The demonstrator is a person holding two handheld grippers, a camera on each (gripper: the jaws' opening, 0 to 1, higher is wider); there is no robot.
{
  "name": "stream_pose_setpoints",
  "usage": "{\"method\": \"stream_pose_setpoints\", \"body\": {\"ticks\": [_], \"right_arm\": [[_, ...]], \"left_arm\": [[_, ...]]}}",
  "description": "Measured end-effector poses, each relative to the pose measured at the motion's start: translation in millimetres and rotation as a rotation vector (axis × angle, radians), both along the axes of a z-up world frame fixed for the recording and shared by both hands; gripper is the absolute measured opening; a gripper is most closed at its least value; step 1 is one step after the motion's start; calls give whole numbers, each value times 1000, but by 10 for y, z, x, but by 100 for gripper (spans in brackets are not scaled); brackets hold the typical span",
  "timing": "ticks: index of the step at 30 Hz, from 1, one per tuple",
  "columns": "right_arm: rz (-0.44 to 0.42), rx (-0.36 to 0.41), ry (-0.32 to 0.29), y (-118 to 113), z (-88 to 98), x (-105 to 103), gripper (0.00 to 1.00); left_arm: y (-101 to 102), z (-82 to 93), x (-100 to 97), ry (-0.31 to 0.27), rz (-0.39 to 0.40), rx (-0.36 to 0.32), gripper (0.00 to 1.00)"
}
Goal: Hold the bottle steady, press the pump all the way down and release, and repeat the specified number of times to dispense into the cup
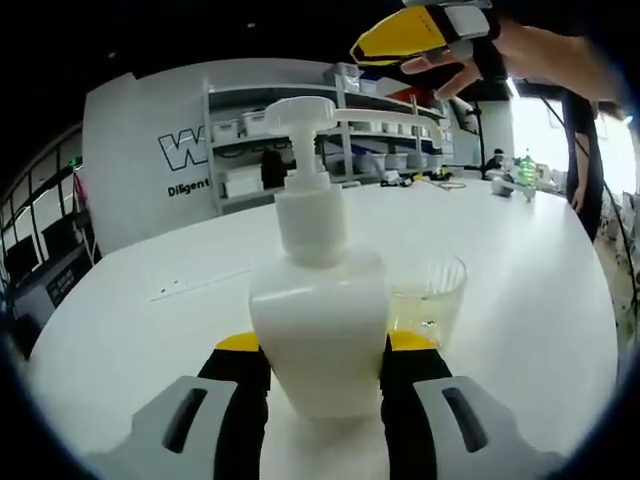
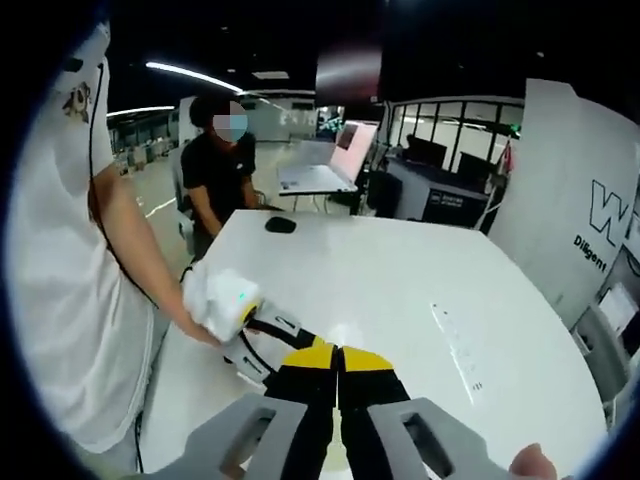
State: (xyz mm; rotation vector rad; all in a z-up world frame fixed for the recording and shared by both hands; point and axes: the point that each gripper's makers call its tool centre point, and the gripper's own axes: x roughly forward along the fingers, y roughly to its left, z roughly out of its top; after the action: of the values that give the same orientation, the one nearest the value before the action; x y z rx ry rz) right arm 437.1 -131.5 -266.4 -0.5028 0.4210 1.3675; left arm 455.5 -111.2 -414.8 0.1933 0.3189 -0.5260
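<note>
White pump bottle upright on a white table, at the near edge of the left gripper view. Clamped low on the body between the black, yellow-tipped jaws of the left gripper, one jaw touching each side. Pump head raised, spout pointing toward the right of that view, out over the clear plastic cup. Cup just beside the bottle, on its right and slightly behind, holding a shallow layer of yellowish liquid at the bottom.

High in the left gripper view, above and to the right of the pump head and well apart from it: the right gripper, seen by a yellow tip, gripped by a hand wearing a dark strap. In the right gripper view, the right gripper with both yellow-tipped jaws pressed together, nothing between them, pointing out over the table.

Also in the right gripper view: the left gripper's white housing with a green light, held at the table's near edge by an arm coming from a person in a white shirt. Farther back, a small dark object lying on the table, too small to identify, and a second person in a black shirt seated at the far side. Behind the table in the left gripper view, grey shelving stacked with white bins against a wall panel with dark lettering.
</note>
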Motion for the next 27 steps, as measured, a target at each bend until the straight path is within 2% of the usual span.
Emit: {"method": "stream_pose_setpoints", "body": {"ticks": [1,3,4,6,7,13,14,19,22,23,24,25,27], "right_arm": [[8,-1,-31,20,24,13,0],[7,-11,-9,49,19,19,0],[15,-20,-48,51,29,46,0],[12,-25,0,76,7,20,0],[19,-25,-16,82,10,25,0],[36,-60,-5,146,-15,51,0],[32,-81,24,152,-53,42,0],[42,-123,1,195,-72,90,0],[26,-197,89,174,-157,60,0],[33,-197,41,201,-140,118,0],[35,-213,44,200,-147,122,0],[37,-238,91,184,-178,85,0],[40,-252,66,212,-174,123,0]], "left_arm": [[-1,-1,1,3,3,-7,41],[-1,-1,1,1,0,-4,41],[-2,-2,0,3,2,-7,41],[0,-3,3,3,3,-7,41],[0,-2,4,2,2,-5,41],[0,-6,11,5,2,-8,41],[-1,-6,12,3,2,-4,41],[2,-8,15,7,4,-8,41],[2,-8,16,10,2,-8,41],[0,-9,16,9,2,-5,41],[0,-10,18,13,0,-3,41],[1,-9,19,12,-1,1,41],[2,-8,20,14,1,-2,41]]}}
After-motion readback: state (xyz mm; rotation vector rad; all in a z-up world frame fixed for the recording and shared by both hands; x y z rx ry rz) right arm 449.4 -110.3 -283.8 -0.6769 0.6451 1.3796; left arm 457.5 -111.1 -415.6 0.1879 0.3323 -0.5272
